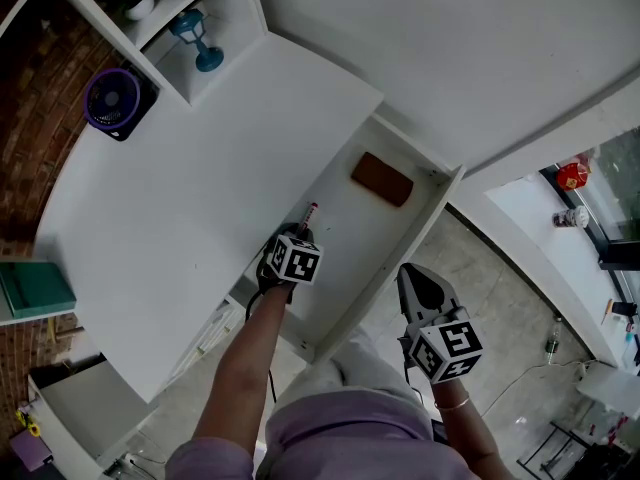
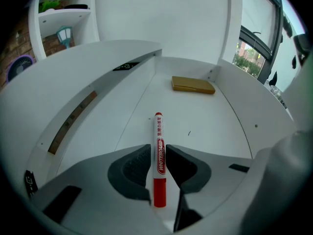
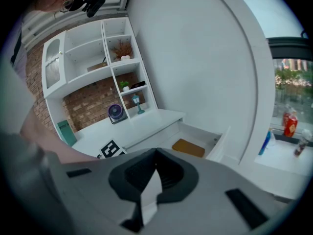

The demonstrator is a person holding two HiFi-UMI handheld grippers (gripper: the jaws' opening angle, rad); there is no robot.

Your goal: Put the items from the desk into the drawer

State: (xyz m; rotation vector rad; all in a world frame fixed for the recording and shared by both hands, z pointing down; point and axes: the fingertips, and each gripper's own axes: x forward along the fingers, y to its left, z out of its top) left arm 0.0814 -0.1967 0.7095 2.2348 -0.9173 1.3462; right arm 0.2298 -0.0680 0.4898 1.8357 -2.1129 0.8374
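Whiteboard marker [image 2: 159, 151]: slim white barrel with red print, broad red cap at the near end, small red tip at the far end. It lies flat on the floor of the open drawer [image 2: 205, 126], lengthwise, nearer the desk-side wall than the outer wall.

Left gripper [image 2: 158, 147]: pointed steeply down into the drawer. Jaws a little spread, marker between them. A thin gap shows on the left side, and the right jaw sits right against the barrel with no clear pinch. Pads dark, ribbed, rubbery; jaw bodies smooth grey plastic.

Brown block [image 2: 192, 84]: flat, rectangular, matte. It lies well apart from the marker, close to the drawer's far end wall.

Drawer: smooth white panels, shallow, pulled out from under the white desk [image 1: 200, 168].

Right gripper [image 3: 156, 152]: held off the drawer's outer edge, over the floor. Jaw tips pressed together, nothing between them.

Desk's far corner: round purple fan [image 1: 112, 99]. A teal slab [image 1: 35, 288] juts in beside the desk's left edge.
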